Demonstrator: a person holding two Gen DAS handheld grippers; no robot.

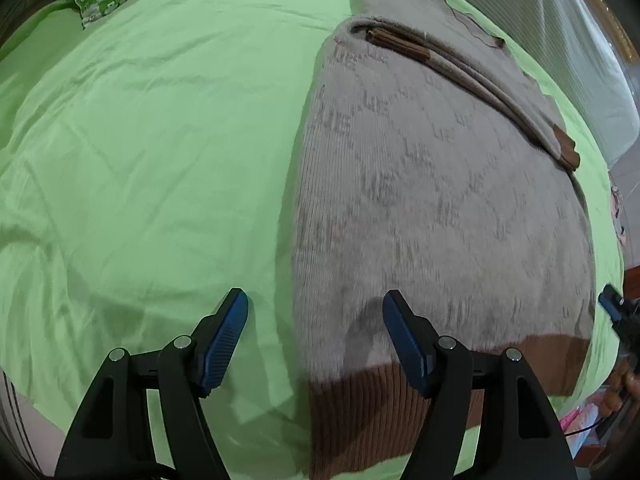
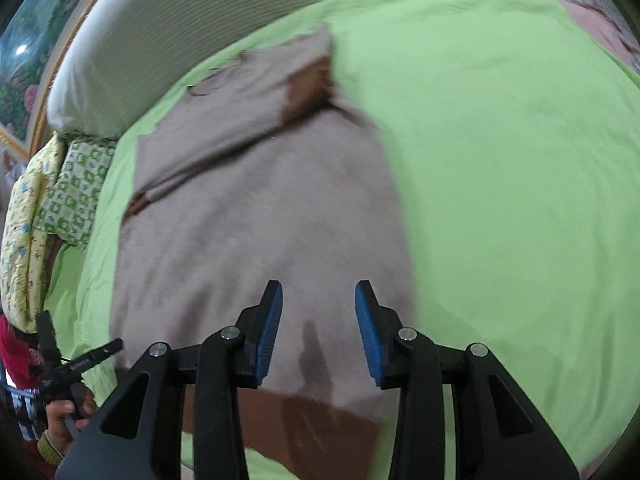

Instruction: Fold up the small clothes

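Two grippers hovered empty above the sweater [image 1: 440, 200], which lay flat on the green sheet [image 1: 160, 140]: left gripper [image 1: 315, 312] spread wide over its left edge, right gripper [image 2: 319, 300] partly parted near its brown hem [image 2: 320, 420].

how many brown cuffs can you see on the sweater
2. One brown cuff lies at the sweater's right edge in the left wrist view; the other sits near the collar, both on sleeves folded across the body. The wide brown band nearest the grippers is the hem.

Soft even light, motion-blurred (fisheye-warped, dark corners).
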